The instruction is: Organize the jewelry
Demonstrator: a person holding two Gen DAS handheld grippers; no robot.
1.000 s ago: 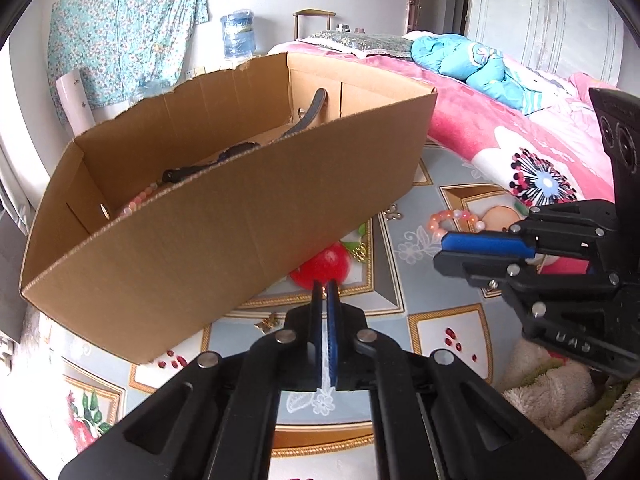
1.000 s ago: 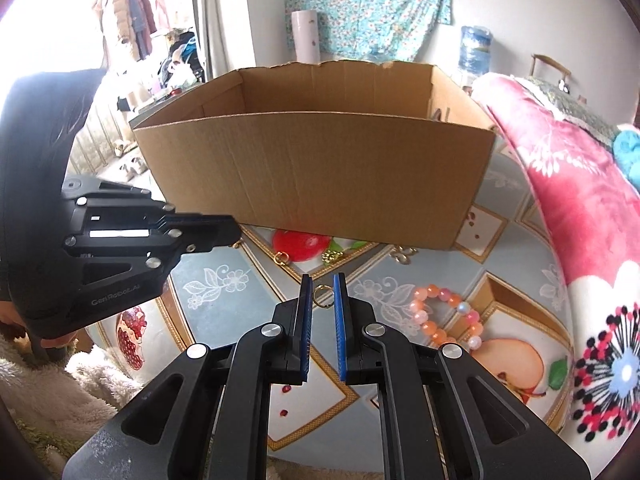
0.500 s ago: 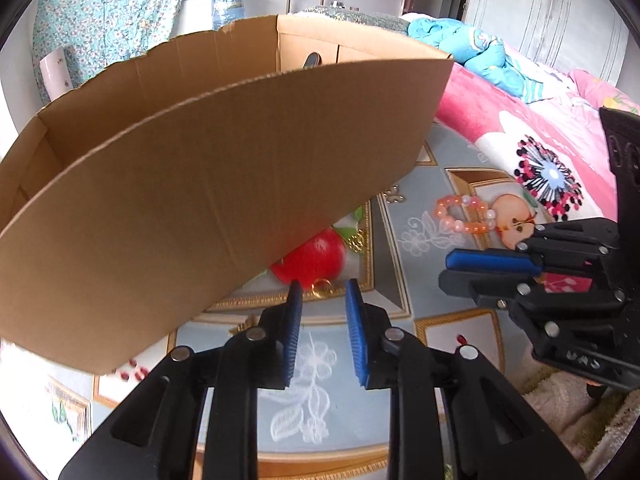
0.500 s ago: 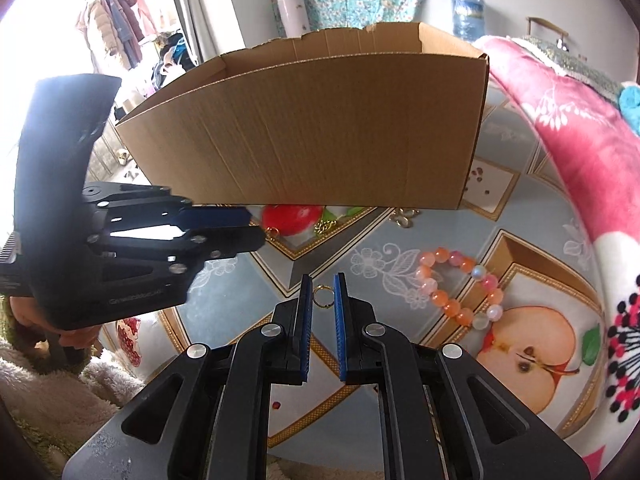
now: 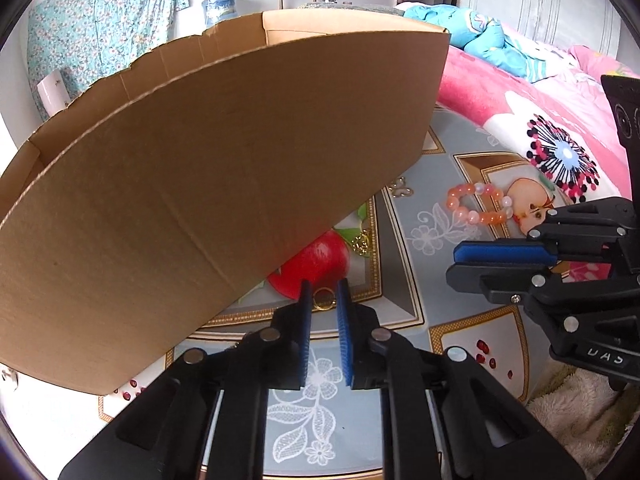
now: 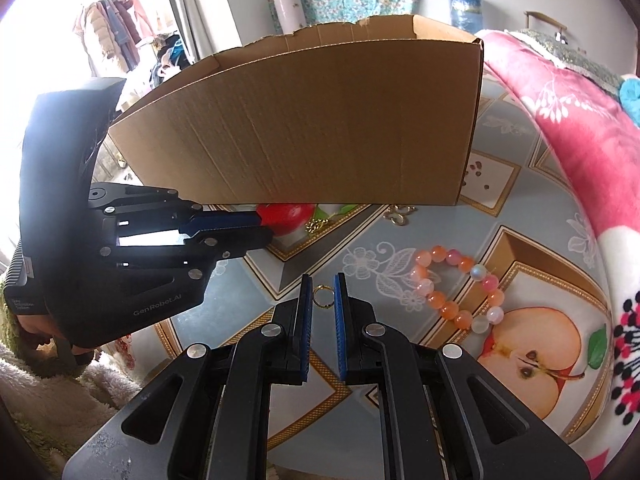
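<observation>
Bead bracelet (image 6: 456, 288) whole from right wrist

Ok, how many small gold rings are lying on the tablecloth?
2. One small gold ring lies at the left tongs' tips by the printed red apple; a second gold ring at the right tongs' tips. The brown cardboard box may hide more.

We see matt corrugated cardboard box (image 6: 320, 120); glossy printed vinyl desk (image 6: 400, 224) cover; shiny gold metal ring (image 6: 322, 297); glassy translucent bead bracelet (image 6: 460, 292).
</observation>
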